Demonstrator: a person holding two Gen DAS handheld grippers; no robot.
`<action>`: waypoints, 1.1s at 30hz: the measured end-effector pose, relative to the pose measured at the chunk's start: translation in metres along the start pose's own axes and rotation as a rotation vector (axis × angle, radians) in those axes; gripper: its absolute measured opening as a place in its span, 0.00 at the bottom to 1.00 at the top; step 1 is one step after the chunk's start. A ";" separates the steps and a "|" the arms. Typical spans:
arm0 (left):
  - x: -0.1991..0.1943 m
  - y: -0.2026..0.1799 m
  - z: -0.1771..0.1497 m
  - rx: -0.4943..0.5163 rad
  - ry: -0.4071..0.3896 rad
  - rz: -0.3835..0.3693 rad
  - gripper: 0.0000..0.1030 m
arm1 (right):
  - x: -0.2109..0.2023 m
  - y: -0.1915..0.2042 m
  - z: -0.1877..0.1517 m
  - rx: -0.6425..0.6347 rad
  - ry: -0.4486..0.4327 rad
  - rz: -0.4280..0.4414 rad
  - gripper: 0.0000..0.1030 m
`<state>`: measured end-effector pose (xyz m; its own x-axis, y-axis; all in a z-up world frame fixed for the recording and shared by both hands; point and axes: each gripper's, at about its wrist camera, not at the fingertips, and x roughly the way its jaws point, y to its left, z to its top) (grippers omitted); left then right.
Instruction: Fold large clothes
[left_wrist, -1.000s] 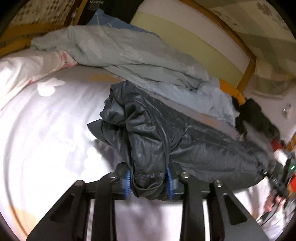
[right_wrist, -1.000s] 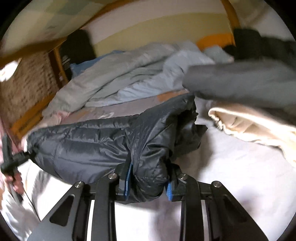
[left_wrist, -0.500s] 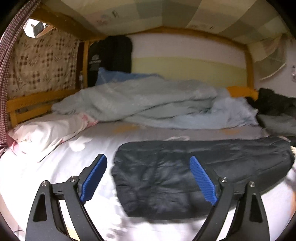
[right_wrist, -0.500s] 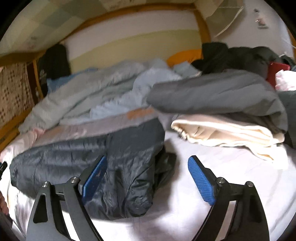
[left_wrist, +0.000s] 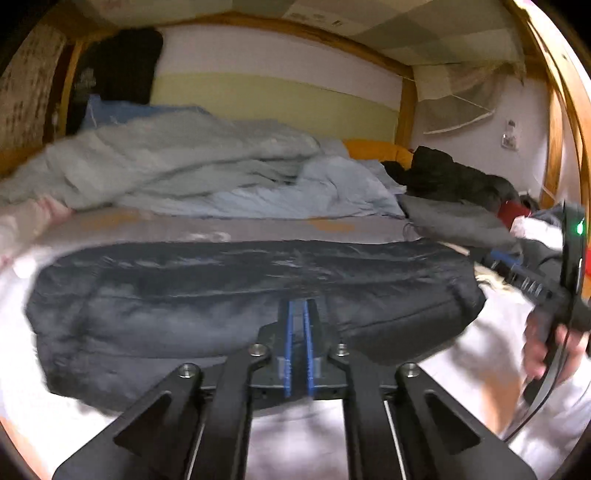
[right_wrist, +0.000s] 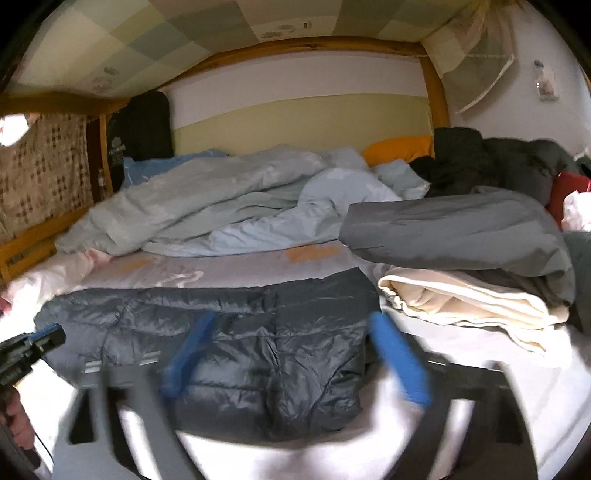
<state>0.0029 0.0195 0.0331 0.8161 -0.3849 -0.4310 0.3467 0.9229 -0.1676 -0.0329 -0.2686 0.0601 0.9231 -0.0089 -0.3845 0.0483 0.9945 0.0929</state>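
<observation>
In the left wrist view the left gripper (left_wrist: 298, 345) sits at lower centre with its blue pads pressed together on nothing, and the dark puffer jacket (left_wrist: 236, 295) lies folded into a long band across the middle of the white bed sheet (left_wrist: 480, 354). In the right wrist view the right gripper (right_wrist: 295, 354), blurred at the bottom, has jaws apart and closing, free of the jacket (right_wrist: 258, 343). This fold looks finished; the next move probably calls for gripping an end to halve it. No containers appear.

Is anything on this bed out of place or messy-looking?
The dark puffer jacket lies folded flat across the white sheet, nothing odd there. Behind it a pale blue quilt is heaped unmade, and at the right a grey garment sits crookedly on a cream one.
</observation>
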 end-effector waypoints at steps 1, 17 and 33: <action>0.006 -0.005 0.000 -0.023 0.016 -0.016 0.00 | 0.003 0.000 -0.001 -0.004 0.023 0.018 0.63; 0.092 0.008 -0.045 -0.182 0.192 -0.043 0.02 | 0.015 0.005 -0.014 -0.018 0.068 -0.001 0.15; 0.088 0.009 -0.050 -0.168 0.162 -0.061 0.02 | 0.106 0.107 0.025 0.061 0.572 0.453 0.15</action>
<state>0.0546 -0.0058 -0.0503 0.7063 -0.4458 -0.5500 0.3008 0.8922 -0.3370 0.0799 -0.1656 0.0518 0.5145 0.4743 -0.7144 -0.2544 0.8800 0.4011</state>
